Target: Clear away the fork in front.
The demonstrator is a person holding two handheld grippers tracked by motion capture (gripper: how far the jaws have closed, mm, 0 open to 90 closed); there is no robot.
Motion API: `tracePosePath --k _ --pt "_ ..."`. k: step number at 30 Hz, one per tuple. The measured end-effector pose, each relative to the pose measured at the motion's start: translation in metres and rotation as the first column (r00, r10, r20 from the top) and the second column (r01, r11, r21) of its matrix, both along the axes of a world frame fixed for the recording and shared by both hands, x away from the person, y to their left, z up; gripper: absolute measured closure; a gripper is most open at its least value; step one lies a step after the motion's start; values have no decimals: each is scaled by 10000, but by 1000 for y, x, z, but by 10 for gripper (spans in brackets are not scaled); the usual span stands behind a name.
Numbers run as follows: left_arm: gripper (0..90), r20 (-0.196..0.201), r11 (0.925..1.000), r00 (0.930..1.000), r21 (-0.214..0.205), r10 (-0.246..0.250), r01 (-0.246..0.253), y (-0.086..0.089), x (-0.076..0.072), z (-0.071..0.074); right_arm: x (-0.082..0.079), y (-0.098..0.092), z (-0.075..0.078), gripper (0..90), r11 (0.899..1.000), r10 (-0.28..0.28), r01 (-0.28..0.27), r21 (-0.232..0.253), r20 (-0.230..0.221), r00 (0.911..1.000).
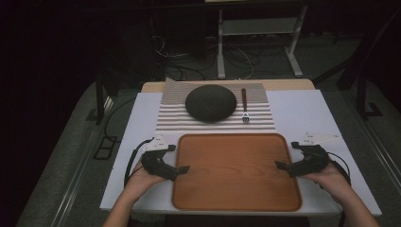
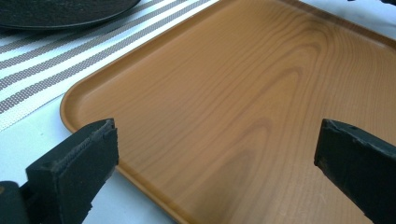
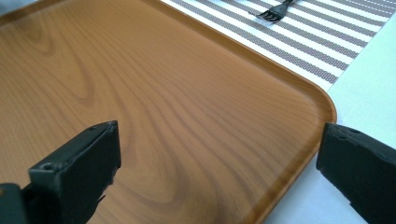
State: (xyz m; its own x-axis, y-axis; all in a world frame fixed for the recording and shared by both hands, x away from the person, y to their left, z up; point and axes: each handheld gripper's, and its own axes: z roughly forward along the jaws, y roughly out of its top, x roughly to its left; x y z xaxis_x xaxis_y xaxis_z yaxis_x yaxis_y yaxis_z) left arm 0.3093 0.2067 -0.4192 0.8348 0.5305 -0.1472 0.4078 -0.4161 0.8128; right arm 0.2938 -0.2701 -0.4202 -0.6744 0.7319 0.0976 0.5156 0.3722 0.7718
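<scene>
- A wooden tray (image 1: 236, 172) with rounded corners and a low raised rim lies flat on the near half of the white bench (image 1: 302, 113), its long side running across the person's front; its surface is bare wood grain.
- The left gripper (image 1: 183, 169) sits at the tray's left edge, its tips pointing inward over the rim. In the left gripper view the jaws are spread wide, one on the bench side of the rim and one over the tray's floor, with nothing between them.
- The right gripper (image 1: 280, 165) mirrors it at the tray's right edge, tips pointing inward. In the right gripper view its jaws are likewise spread wide, one above the tray floor, the other out past the rim's rounded corner, gripping nothing.
- Each gripper is held by a hand: the left hand (image 1: 139, 182) and the right hand (image 1: 331, 179) come in from the bottom of the high view, resting near the bench's front corners.
- Beyond the tray, just behind its far rim, a grey-and-white striped placemat (image 1: 213, 124) lies on the bench.
- A dark round plate (image 1: 211, 103) sits on the placemat, left of centre.
- A dark fork (image 1: 245, 105) lies on the placemat right of the plate, apart from it, tines pointing toward the tray.
</scene>
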Motion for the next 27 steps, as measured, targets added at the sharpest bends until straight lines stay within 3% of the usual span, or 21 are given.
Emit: tracePosePath --k 15,27 --pt "0 27 10000 10000 60 -57 57 0 0 -1 9 7 0 0 10000 -10 9 -12 -360 9994" --pt "0 107 10000 9999 89 -5 4 0 0 -1 24 15 6 0 10000 24 -26 -46 -346 9994"
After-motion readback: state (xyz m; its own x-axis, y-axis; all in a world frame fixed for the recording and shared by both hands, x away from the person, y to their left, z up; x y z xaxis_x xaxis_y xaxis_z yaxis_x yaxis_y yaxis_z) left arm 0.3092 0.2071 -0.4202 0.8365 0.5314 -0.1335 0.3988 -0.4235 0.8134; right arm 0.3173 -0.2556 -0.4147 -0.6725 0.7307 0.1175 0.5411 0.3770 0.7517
